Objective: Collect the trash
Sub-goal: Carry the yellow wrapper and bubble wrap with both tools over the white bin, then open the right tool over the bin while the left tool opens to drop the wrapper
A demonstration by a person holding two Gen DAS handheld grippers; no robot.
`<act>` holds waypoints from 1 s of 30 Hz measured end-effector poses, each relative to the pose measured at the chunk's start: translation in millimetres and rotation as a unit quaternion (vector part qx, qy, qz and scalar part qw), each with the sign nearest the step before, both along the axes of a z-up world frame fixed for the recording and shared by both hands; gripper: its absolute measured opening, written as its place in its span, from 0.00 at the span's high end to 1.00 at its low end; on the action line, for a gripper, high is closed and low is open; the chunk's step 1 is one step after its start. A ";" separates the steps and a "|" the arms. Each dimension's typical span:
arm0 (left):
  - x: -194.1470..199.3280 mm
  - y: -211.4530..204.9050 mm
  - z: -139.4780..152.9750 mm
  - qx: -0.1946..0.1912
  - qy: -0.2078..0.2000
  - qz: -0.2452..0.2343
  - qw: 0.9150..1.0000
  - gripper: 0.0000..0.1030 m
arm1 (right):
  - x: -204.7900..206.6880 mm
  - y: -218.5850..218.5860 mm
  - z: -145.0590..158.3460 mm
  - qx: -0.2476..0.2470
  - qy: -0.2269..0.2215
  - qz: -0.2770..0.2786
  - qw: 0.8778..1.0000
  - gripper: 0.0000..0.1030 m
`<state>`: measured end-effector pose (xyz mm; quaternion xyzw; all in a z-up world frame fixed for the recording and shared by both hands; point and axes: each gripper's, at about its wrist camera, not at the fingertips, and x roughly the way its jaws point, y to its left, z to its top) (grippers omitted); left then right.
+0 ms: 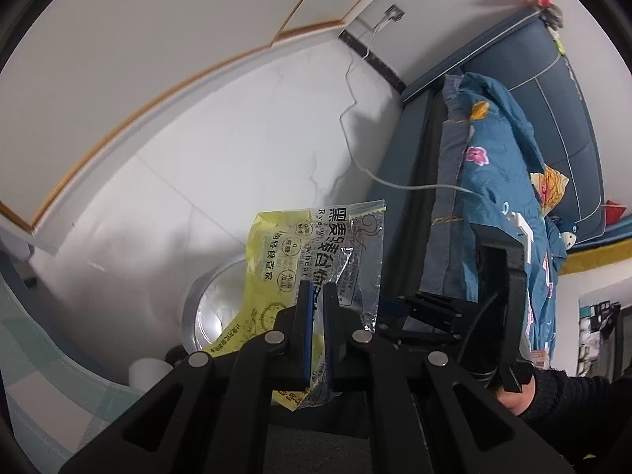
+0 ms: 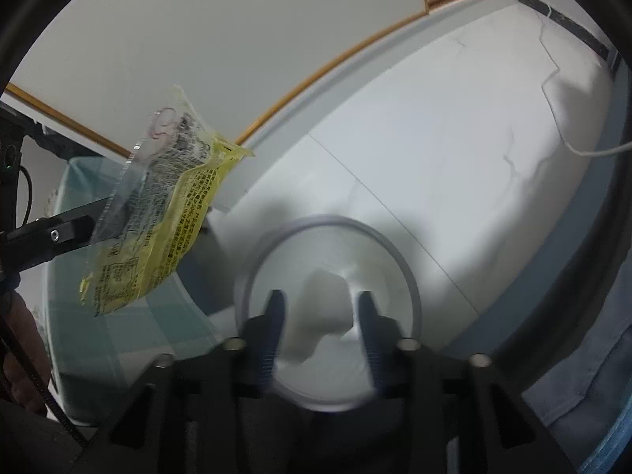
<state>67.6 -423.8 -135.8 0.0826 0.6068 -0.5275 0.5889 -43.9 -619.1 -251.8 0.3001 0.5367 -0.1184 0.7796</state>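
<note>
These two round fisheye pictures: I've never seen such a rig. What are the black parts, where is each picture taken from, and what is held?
Each picture comes from a camera on a hand-held gripper, looking along its two fingers. In the left wrist view, the left gripper is shut on a yellow-and-clear snack wrapper. In the right wrist view, the right gripper is open above a round bin on the white floor; a white wad shows between its fingers, though blur hides whether they touch it. The same wrapper hangs at left.
</note>
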 end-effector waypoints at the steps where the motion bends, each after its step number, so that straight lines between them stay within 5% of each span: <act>1: -0.9 -3.8 -4.3 0.004 0.001 -0.001 1.000 0.99 | 0.5 -3.1 1.0 0.001 0.001 0.001 1.000 0.58; 9: -3.8 -11.8 -30.9 0.025 0.031 -0.016 0.999 0.99 | -13.0 -8.7 18.9 -0.007 -0.008 -0.019 1.000 0.55; 12: -10.5 -16.4 -37.4 0.030 0.031 -0.032 0.999 0.99 | -18.8 -19.1 30.5 -0.034 -0.022 -0.037 0.998 0.44; 18: -20.1 -24.8 -59.6 0.084 0.038 -0.058 0.994 0.99 | -31.1 -26.1 48.2 -0.039 -0.048 -0.052 0.997 0.41; 28: -29.2 -30.8 -80.1 0.146 0.042 -0.073 0.986 0.98 | -32.0 -21.5 37.5 -0.039 -0.037 -0.044 0.998 0.37; 30: -30.5 -29.4 -81.3 0.154 0.032 -0.070 0.985 0.89 | -32.4 -22.4 34.2 -0.040 -0.033 -0.044 0.998 0.36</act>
